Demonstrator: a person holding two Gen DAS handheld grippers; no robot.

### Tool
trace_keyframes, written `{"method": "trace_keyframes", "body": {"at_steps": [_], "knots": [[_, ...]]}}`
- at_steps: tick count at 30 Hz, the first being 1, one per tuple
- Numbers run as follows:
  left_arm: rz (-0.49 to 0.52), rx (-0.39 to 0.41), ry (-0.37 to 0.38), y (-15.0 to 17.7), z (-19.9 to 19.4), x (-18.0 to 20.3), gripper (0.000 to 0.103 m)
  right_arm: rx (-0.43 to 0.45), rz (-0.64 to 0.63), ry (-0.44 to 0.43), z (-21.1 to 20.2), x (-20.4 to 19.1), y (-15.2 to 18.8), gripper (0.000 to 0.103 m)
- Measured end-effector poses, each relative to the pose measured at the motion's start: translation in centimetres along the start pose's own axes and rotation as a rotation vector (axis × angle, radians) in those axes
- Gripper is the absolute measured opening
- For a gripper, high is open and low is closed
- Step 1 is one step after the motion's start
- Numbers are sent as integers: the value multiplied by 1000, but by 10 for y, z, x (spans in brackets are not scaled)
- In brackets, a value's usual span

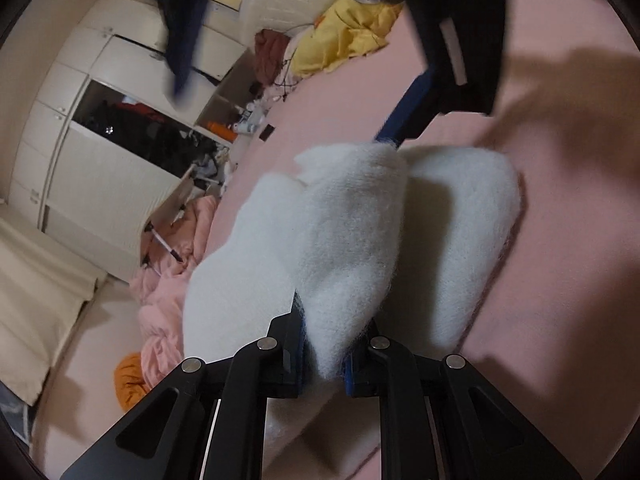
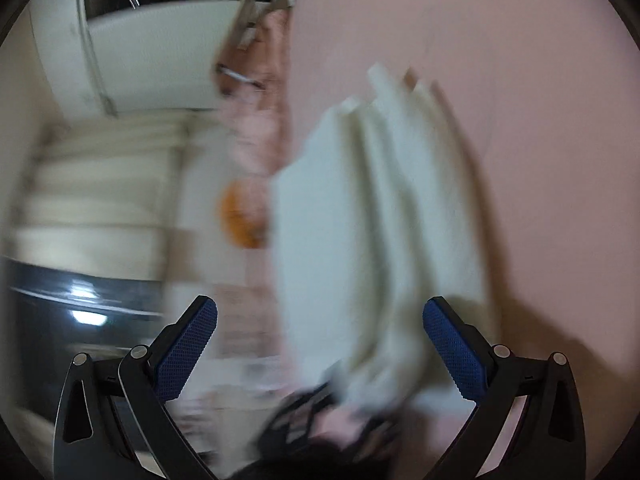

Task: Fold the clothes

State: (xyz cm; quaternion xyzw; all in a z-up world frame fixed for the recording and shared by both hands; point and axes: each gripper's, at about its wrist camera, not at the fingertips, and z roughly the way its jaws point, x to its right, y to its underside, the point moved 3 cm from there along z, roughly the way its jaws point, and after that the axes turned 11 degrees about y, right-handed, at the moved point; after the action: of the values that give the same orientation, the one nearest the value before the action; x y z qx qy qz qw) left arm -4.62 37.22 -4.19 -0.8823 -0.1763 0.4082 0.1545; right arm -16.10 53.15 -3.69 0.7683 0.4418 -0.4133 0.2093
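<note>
Left gripper point(image 1: 325, 350) is clamped on a fold of the white fuzzy garment point(image 1: 348, 240); its blue pads are mostly hidden by the fleece. Right gripper point(image 2: 320, 344) is spread wide with nothing between the fingers, the garment point(image 2: 372, 232) seen just ahead of it, heavily motion-blurred. The garment lies on the pink bedsheet point(image 1: 560, 280), its long axis running away from the left gripper; the far end is partly covered by the other gripper, seen blurred and dark in the left view. An orange cloth point(image 1: 130, 380), a pink blanket point(image 1: 172, 292), a yellow cloth point(image 1: 344, 40) and a white wardrobe point(image 1: 100, 168) are seen around.
</note>
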Motion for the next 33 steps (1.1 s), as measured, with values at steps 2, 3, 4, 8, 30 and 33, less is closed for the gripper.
{"method": "trace_keyframes", "body": {"at_steps": [2, 3, 4, 8, 30, 33], "knots": [[-2, 3, -1, 0, -1, -2, 14, -46, -15, 32, 16, -5, -17, 103], [-5, 7, 1, 1, -2, -3, 14, -70, -22, 47, 24, -7, -25, 103], [-9, 11, 4, 1, -3, -4, 14, -95, -38, 43, 31, -12, -29, 102], [-22, 30, 14, -2, -4, -8, 14, -209, -101, 27, 60, -31, -30, 88], [-124, 95, 44, 21, -43, -8, 84, -128, -96, 123, 43, 16, -8, 36], [-160, 86, 38, 34, -51, -12, 90, -38, -165, 217, 15, 1, -1, 45]]}}
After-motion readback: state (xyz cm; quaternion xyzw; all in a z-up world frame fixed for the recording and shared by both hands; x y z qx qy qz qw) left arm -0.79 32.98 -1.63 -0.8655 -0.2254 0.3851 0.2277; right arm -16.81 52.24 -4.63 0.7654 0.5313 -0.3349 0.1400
